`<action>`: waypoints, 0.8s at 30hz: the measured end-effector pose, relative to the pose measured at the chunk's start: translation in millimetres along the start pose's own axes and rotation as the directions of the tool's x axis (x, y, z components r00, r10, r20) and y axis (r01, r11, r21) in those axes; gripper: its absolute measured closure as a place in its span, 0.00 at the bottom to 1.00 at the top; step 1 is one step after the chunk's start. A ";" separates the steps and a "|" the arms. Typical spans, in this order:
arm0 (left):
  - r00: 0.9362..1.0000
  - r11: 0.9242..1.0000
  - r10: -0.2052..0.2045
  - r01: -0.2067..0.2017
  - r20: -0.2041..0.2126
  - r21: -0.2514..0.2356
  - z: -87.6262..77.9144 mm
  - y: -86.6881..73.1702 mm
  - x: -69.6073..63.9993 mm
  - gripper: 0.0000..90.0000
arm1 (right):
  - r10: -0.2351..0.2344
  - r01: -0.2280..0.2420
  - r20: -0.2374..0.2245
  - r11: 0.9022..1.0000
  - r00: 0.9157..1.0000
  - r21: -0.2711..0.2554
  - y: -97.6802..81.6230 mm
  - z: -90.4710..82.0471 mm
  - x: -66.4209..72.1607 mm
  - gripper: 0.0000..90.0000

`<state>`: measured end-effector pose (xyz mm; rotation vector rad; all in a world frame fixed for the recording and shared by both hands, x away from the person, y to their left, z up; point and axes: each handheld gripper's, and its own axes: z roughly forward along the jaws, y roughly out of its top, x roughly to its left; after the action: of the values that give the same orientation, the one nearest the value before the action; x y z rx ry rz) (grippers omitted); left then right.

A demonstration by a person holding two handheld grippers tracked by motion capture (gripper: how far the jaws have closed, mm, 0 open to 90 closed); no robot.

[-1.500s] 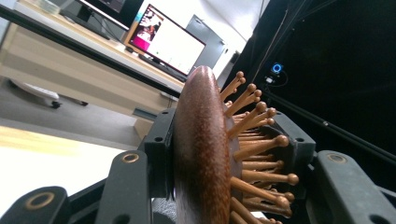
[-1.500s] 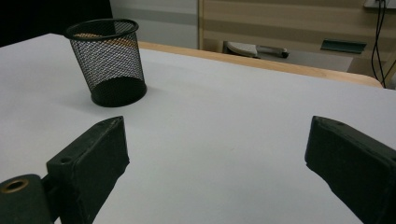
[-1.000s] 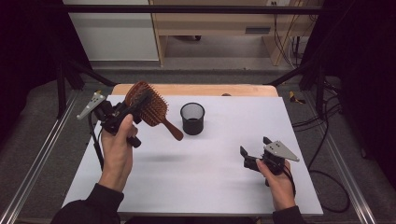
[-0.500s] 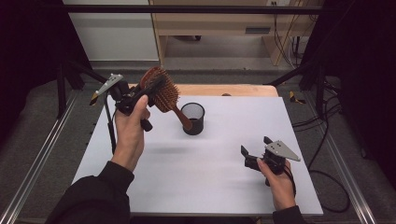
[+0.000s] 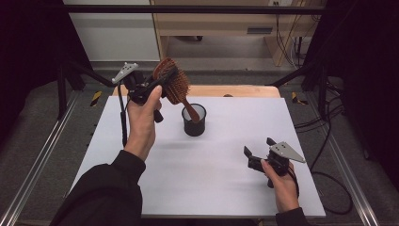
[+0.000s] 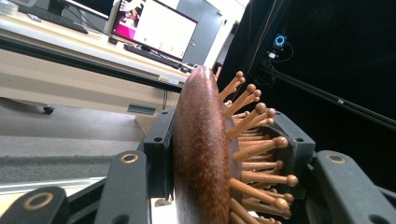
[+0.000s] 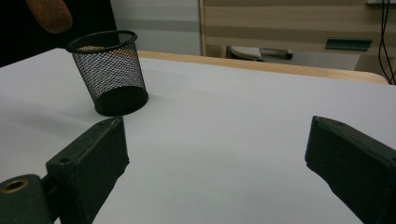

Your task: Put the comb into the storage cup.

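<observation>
We see the left hand (image 5: 143,123) raised above the far left part of the white table (image 5: 221,183), forearm in a dark sleeve coming up from the bottom edge. The left gripper (image 5: 155,87) in it is clamped on the head of a wooden hairbrush (image 5: 173,84); in the left gripper view the two black jaws press the brush's smooth back on one side and its knob-tipped pins on the other. The brush hangs tilted, head up and to the left, with its handle slanting down and right so that the tip sits at the mouth of the black mesh cup (image 5: 194,120).

In the right gripper view, the cup stands upright on the table with the rounded handle end just above and beside its rim. We cannot tell whether anything else lies inside the cup.

The right hand (image 5: 282,181) rests low on the near right part of the table, well apart from the cup. The right gripper (image 5: 258,150) has its jaws spread wide with nothing between them, pointing toward the cup.

We find no writing that can be read on the brush, cup or grippers.
</observation>
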<state>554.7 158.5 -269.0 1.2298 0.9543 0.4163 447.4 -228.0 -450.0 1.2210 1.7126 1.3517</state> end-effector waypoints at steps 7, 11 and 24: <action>0.999 0.999 0.033 -0.033 -0.015 0.018 12.4 0.2 -1.9 0.56 | 0.007 -0.007 -0.005 1.000 1.000 -0.004 0.8 0.4 -1.3 0.07; 0.999 1.000 0.029 -0.029 -0.018 0.008 16.2 1.9 -2.7 0.56 | 0.005 -0.005 -0.003 1.000 1.000 -0.005 0.7 -0.3 -1.7 0.07; 1.000 1.000 0.015 -0.015 -0.023 0.002 20.4 2.4 0.9 0.56 | 0.012 -0.012 -0.001 1.000 1.000 0.008 -2.7 0.5 -1.6 0.06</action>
<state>572.0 147.6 -266.5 1.2367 0.9654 0.4424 447.6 -229.5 -452.9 1.2371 1.7155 1.3534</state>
